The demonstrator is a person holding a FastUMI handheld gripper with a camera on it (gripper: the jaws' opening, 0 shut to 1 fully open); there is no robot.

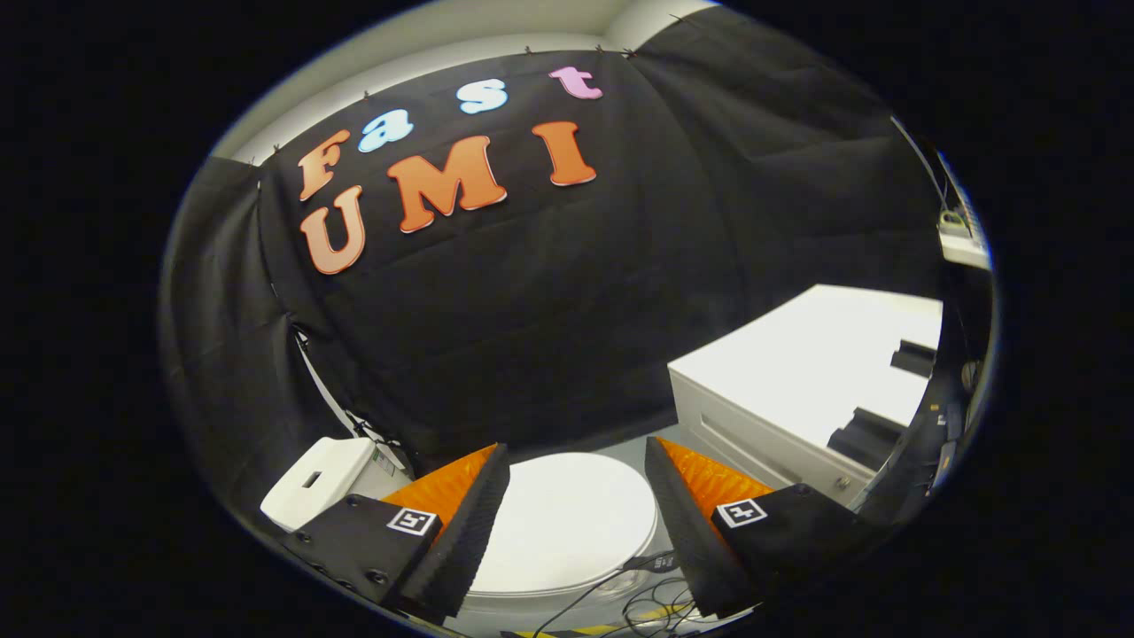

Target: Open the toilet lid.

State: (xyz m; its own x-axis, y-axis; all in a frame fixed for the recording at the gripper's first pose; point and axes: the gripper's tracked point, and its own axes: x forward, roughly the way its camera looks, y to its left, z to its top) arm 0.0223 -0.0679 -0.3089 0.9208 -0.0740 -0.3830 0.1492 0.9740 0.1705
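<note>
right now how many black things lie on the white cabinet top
2: one black block near the far edge of the white cabinet, another at its nearer edge. More may be hidden. The tool is open.

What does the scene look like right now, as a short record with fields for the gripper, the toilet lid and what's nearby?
gripper: open, fingers spread, holding nothing
toilet lid: white, closed, lying flat, seen between the fingers and just beyond them
tank: white, beside the lid
cabinet: white, on the lid's other side
cables: loose on the floor by the toilet
task state: lid not yet opened
</note>
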